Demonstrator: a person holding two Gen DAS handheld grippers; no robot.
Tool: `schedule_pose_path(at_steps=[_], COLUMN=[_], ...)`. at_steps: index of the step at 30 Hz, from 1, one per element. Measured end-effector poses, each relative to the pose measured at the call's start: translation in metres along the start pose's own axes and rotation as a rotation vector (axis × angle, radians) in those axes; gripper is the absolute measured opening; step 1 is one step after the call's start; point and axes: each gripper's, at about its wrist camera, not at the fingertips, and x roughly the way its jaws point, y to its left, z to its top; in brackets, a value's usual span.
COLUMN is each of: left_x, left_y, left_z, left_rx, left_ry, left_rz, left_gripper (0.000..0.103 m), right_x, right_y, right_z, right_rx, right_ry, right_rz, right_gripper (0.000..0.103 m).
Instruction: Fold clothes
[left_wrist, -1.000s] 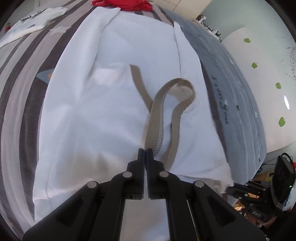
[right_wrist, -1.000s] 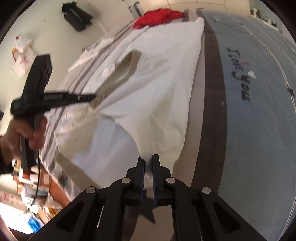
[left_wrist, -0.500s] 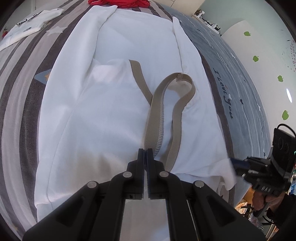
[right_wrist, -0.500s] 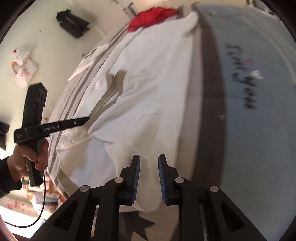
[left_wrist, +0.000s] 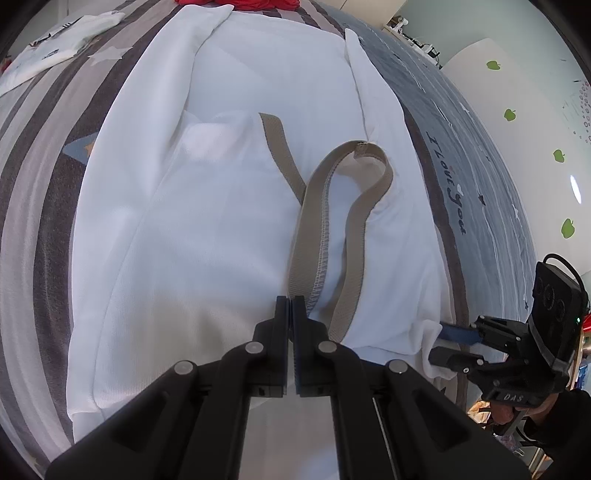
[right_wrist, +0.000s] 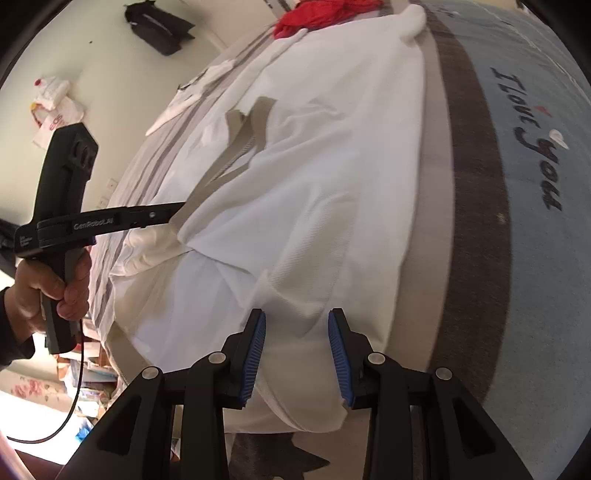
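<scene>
Since a second ago, your right tool (right_wrist: 296, 345) has let go of the white garment (right_wrist: 314, 192) and dropped lower; its jaws are opening, blue ribbed pads clear of the bunched hem lying between them.

Left wrist view: your left tool (left_wrist: 290, 308) stays pressed together, pinching the near end of the garment where the taupe neckband (left_wrist: 321, 236) begins. Only this view shows the band's full loop, its stitched edge and cut end curling over smooth, fine-ribbed white knit. The garment lies spread along the bed (left_wrist: 33, 206), on grey and white stripes with pale stars. Beyond it sit a red garment (left_wrist: 240, 3) and a folded white piece (left_wrist: 62, 40). At the right edge, the right tool (left_wrist: 436, 341) appears side-on at the garment's corner, before a pale wall (left_wrist: 535, 110) with green apple stickers.

Right wrist view: only here do you see your left hand (right_wrist: 55, 280), dark-sleeved, gripping the left tool's (right_wrist: 177, 212) black handle, its tip closed on the band. The bedspread's blue panel carries dark script lettering. Past the bed, a black bag (right_wrist: 159, 27) and a plastic bag (right_wrist: 55, 99) lie on the pale floor (right_wrist: 92, 48), with clutter lower left.
</scene>
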Motion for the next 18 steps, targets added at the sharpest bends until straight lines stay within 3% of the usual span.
schedule_pose_path(at_steps=[1,3,11,18], left_x=[-0.001,0.000,-0.010,-0.005], left_y=[0.000,-0.001,0.000,-0.002], left_z=[0.000,0.001,0.007,-0.002], left_rx=[-0.003,-0.006,-0.026,-0.032], left_ry=[-0.001,-0.007,-0.033,-0.002], left_rz=[-0.002,-0.005,-0.040,-0.026], left_gripper=[0.001,0.001,0.001,0.001], right_x=[0.000,-0.001,-0.041,-0.076], right_y=[0.004,0.010,0.006,0.021], right_z=[0.000,-0.001,-0.008,-0.019], right_rx=[-0.014,-0.040,-0.015,-0.051], right_ry=[-0.001,0.002,-0.052,-0.069], right_rz=[0.006,-0.005,0.014,-0.007], right_gripper=[0.016,0.001,0.001,0.000])
